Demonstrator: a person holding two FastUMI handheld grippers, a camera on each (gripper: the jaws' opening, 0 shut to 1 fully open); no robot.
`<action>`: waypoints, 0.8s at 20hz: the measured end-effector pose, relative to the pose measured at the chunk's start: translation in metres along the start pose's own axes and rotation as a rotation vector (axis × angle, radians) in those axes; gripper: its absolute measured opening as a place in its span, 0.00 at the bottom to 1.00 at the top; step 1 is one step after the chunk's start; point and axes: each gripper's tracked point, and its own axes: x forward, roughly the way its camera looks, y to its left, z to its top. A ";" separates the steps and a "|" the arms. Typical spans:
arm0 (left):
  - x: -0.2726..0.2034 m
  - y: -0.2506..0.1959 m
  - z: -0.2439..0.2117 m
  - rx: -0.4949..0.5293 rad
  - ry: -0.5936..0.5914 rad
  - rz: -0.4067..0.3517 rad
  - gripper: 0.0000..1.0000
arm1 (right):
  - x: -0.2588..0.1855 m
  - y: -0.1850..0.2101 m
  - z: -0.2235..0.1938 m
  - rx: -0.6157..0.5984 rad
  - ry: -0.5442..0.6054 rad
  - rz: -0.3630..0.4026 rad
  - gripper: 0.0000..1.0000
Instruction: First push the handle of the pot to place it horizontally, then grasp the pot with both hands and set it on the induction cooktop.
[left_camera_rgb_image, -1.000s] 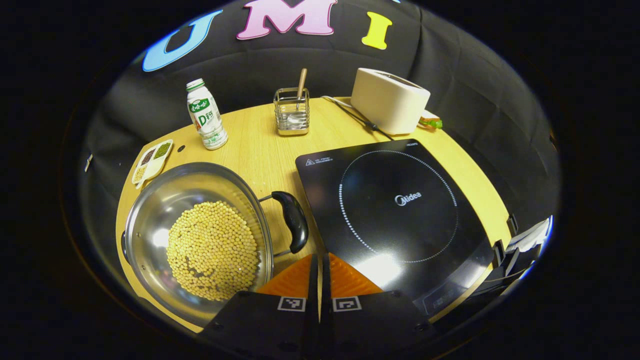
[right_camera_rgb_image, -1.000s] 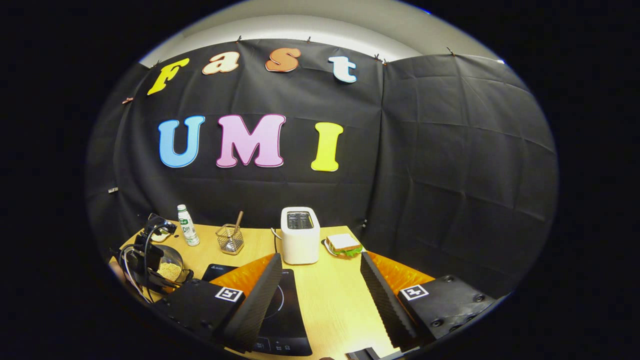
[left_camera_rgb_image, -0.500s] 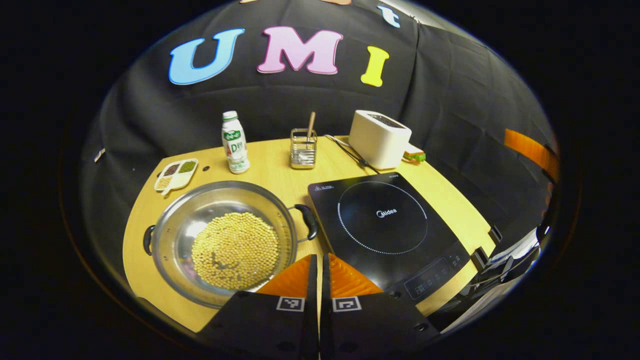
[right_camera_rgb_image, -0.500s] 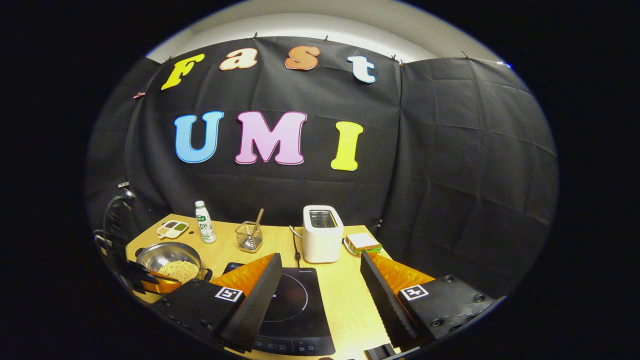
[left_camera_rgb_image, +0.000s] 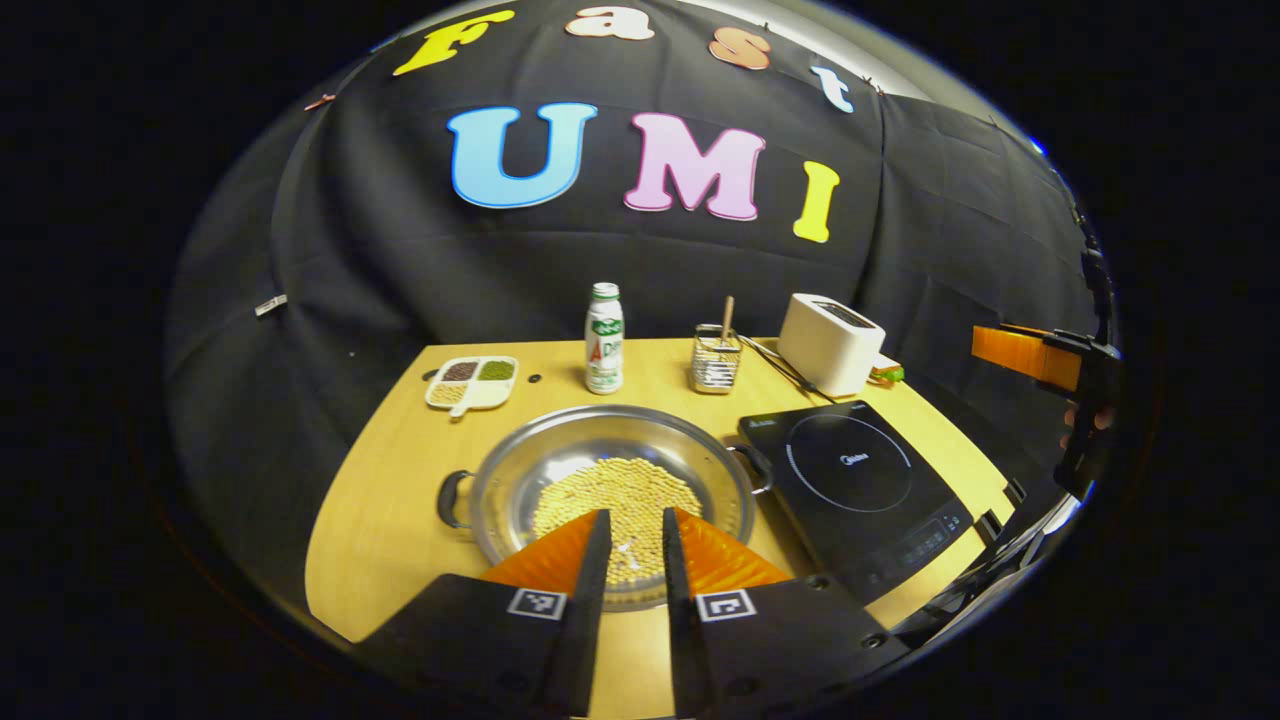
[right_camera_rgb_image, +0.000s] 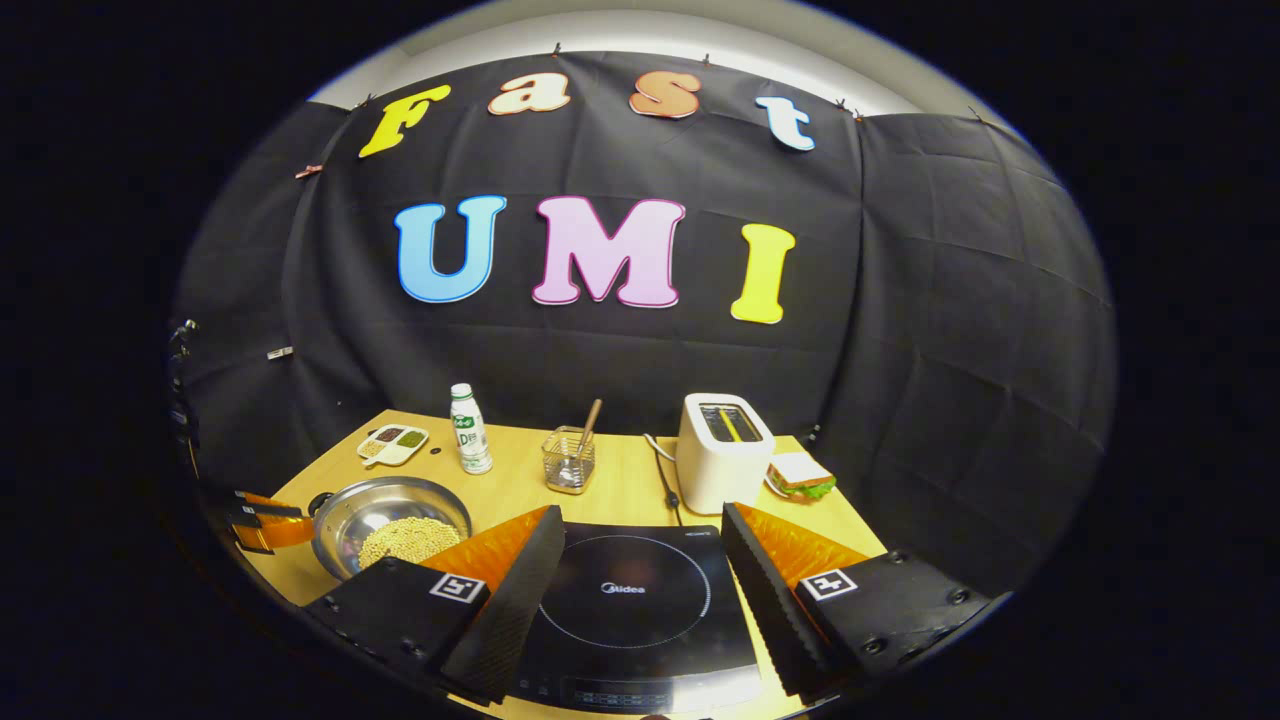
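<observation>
Steel pot (left_camera_rgb_image: 612, 470) full of beans, likely heavy, spillable; grab both side handles (left_camera_rgb_image: 452, 497). Left gripper (left_camera_rgb_image: 628, 535) slightly parted, empty; right gripper (right_camera_rgb_image: 640, 545) wide open.

A light wooden table (left_camera_rgb_image: 390, 520) is seen, bearing a steel two-handled pot of yellow beans (left_camera_rgb_image: 612, 490) just ahead of the left gripper (left_camera_rgb_image: 630, 545), and a black induction cooktop (right_camera_rgb_image: 640, 600) between the right gripper's (right_camera_rgb_image: 640, 560) fingers. Farther off stand a white bottle (left_camera_rgb_image: 604, 338), wire holder (left_camera_rgb_image: 715, 358), white toaster (left_camera_rgb_image: 830, 343) and compartment dish (left_camera_rgb_image: 472, 381).

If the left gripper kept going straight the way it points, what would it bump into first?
Most likely the pot: the left gripper points at its near rim and the beans inside. Depth is hard to judge, so it may pass above the rim.
</observation>
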 end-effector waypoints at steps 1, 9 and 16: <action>-0.003 0.012 0.003 -0.016 -0.009 0.001 0.38 | 0.004 0.014 0.000 -0.012 0.006 0.017 0.98; -0.005 0.102 0.016 -0.025 -0.029 0.059 0.98 | 0.034 0.099 -0.006 -0.036 0.038 0.131 0.99; 0.036 0.130 0.005 -0.059 0.019 0.060 0.96 | 0.081 0.157 -0.059 -0.016 0.189 0.231 0.99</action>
